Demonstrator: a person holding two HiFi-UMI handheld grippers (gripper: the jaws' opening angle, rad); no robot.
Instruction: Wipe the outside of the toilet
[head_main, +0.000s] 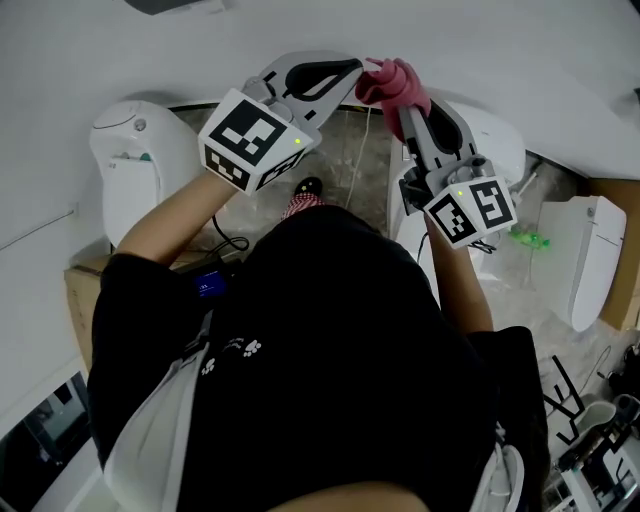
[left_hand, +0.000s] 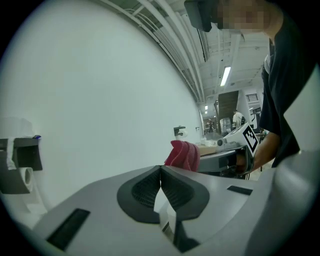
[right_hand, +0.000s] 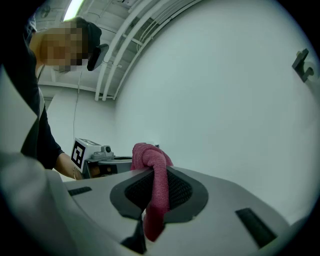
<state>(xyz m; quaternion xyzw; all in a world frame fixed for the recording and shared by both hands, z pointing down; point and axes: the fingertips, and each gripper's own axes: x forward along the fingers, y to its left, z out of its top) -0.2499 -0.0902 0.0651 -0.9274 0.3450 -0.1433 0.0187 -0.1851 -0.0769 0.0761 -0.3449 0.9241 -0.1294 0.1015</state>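
A white wall (head_main: 420, 30) rises ahead of both raised arms. Below it, one toilet (head_main: 128, 170) stands at the left and a second toilet (head_main: 497, 140) sits beneath the right tongs (right_hand: 155, 171), which are clamped on a pink cloth (right_hand: 149, 154). The left tongs (left_hand: 160, 169), near the cloth, are pressed together with nothing between them.

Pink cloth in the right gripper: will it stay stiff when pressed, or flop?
Likely floppy: the pink cloth droops limply from the right gripper clamping it. Probably light and grippy rather than slippery, judging by its knit texture.
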